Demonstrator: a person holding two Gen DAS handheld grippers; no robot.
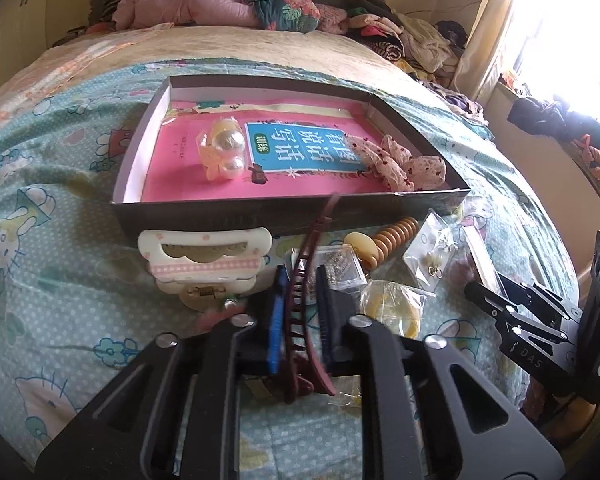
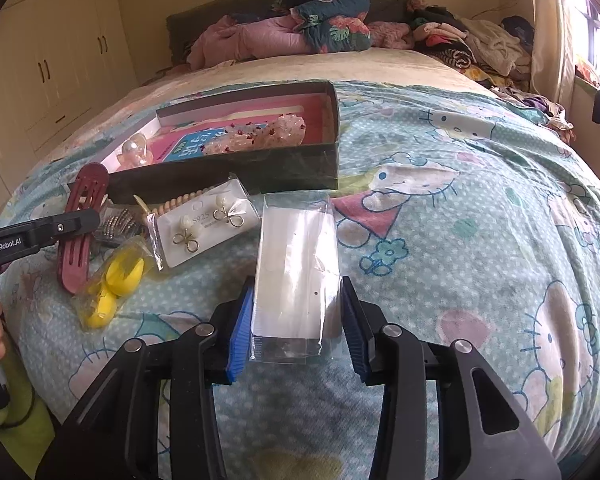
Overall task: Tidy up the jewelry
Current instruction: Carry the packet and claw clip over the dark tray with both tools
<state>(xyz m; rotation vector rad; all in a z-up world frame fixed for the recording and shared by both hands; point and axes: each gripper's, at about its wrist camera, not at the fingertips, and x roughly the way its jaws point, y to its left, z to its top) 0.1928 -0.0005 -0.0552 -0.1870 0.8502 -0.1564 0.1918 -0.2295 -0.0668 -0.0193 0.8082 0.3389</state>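
Observation:
My left gripper [image 1: 302, 284] is shut on a dark red hair clip [image 1: 312, 240], which stands on edge between the pads just before the dark box [image 1: 292, 216]. The right wrist view shows that clip [image 2: 84, 200] at the left. My right gripper [image 2: 298, 316] sits low on the bedsheet, its blue pads pressing both long sides of a clear packet [image 2: 300, 256] with a white card inside. The box holds a pink book, a pearl hair piece [image 1: 224, 152] and a floral scrunchie [image 1: 400, 164].
On the sheet by the box lie a cream claw clip [image 1: 204, 264], a wooden bead coil [image 1: 392, 240], a pearl earring card [image 2: 208, 224], a yellow packet [image 2: 112, 280] and a small case of silver pins [image 2: 120, 220]. Piled clothes line the far side of the bed.

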